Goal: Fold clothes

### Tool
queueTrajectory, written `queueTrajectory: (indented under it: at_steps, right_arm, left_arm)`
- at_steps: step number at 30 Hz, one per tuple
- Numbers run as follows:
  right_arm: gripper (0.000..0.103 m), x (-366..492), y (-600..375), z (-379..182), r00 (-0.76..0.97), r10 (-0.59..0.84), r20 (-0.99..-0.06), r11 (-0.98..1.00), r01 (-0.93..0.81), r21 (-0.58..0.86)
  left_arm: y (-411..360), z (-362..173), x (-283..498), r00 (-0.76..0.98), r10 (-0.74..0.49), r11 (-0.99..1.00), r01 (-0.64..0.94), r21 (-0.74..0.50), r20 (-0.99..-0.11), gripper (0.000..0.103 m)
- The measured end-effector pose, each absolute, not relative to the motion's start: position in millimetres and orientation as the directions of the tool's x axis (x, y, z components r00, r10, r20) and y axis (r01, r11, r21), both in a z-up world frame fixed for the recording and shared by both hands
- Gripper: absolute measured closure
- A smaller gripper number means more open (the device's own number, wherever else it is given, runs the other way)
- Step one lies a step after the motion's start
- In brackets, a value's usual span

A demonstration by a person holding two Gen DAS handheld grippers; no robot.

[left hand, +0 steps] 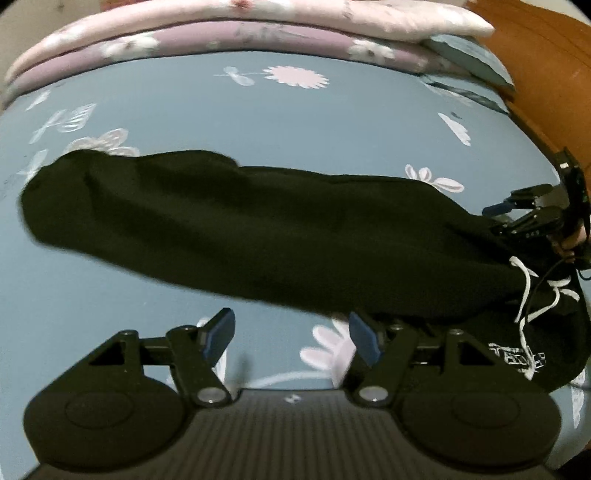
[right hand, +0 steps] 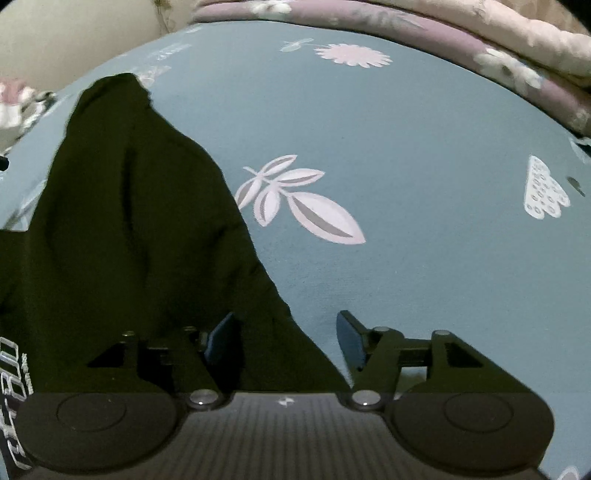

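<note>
A black garment [left hand: 221,225] lies stretched across the blue flowered bedsheet [left hand: 295,122], its waist end with a white drawstring [left hand: 524,291] and white lettering [left hand: 517,358] at the right. My left gripper [left hand: 291,334] hovers open at the garment's near edge, with only sheet between its fingers. In that same view the right gripper [left hand: 517,214] sits at the waist end. In the right wrist view the garment [right hand: 129,221] runs away to the upper left. The right gripper [right hand: 284,336] stands open, with a corner of black cloth lying between its fingers by the left pad.
Folded pink and purple floral quilts [left hand: 258,33] are stacked along the far edge of the bed. An orange-brown wooden board [left hand: 546,55] borders the right side. A pale wall [right hand: 74,40] shows at the far left in the right wrist view.
</note>
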State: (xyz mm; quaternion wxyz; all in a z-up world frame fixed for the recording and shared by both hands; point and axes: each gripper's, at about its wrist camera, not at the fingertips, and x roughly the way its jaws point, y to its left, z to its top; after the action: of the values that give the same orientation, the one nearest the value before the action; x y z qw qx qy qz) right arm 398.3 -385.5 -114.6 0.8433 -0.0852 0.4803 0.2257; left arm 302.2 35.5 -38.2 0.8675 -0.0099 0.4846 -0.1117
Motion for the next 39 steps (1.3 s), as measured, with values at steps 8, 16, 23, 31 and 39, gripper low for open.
queueTrajectory:
  at_steps: [8, 16, 23, 31, 39]
  right_arm:
    - [0.097, 391.9, -348.3, -91.1, 0.451, 0.124, -0.884, 0.891, -0.442, -0.101]
    - [0.097, 430.6, -382.5, -68.5, 0.529, -0.055, -0.847, 0.938, -0.262, -0.225]
    - [0.097, 452.7, -399.3, -99.5, 0.491, -0.114, -0.864, 0.96, -0.17, -0.223]
    - [0.083, 447.0, -396.5, -82.9, 0.523, -0.068, -0.85, 0.972, -0.158, -0.174]
    - [0.078, 456.6, -364.9, -46.4, 0.549, 0.099, -0.83, 0.968, -0.247, -0.048]
  left_arm:
    - [39.0, -59.1, 340.3, 0.495, -0.27, 0.955, 0.25, -0.162, -0.826, 0.035]
    - [48.8, -65.1, 333.8, 0.51, -0.284, 0.957, 0.21, -0.202, -0.812, 0.035]
    - [57.1, -65.5, 331.5, 0.52, -0.258, 0.965, 0.184, -0.188, -0.814, 0.035]
    - [61.6, -68.4, 350.4, 0.502, -0.209, 0.96, 0.27, -0.077, -0.839, 0.035]
    - [88.6, -45.5, 385.9, 0.616, -0.124, 0.905, 0.392, 0.167, -0.778, 0.036]
